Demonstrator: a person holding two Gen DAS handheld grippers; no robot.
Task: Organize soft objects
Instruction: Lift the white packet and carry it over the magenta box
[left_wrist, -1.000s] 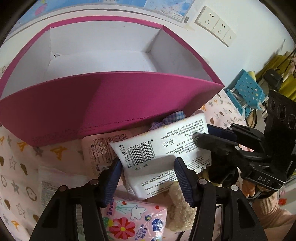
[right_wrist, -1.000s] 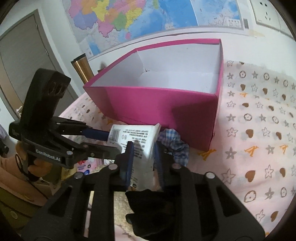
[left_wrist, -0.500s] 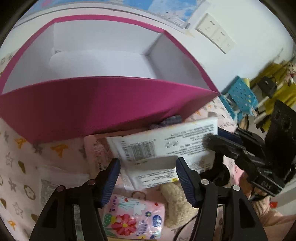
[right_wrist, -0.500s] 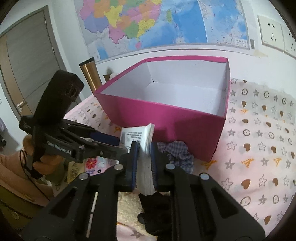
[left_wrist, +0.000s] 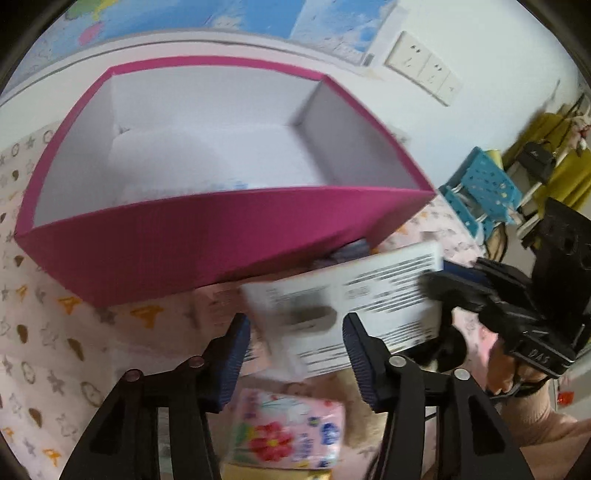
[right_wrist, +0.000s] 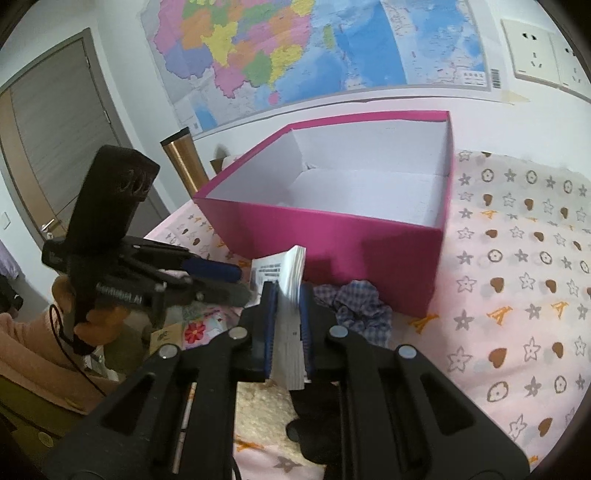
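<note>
Right gripper (right_wrist: 286, 325) pinches a white pack (right_wrist: 290, 295) on edge — raised just in front of the pink box (right_wrist: 332, 236), above the checked cloth (right_wrist: 360, 306). Left gripper (left_wrist: 295, 332) stands spread, jaws have just been closing, pack's blurred end (left_wrist: 332, 306) between them — pads not touching. Floral pack (left_wrist: 288, 432) lies below.

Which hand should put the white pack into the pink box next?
Right. The right gripper is already clamped on the white pack, just short of the pink box. The left gripper is open, holding nothing.
</note>
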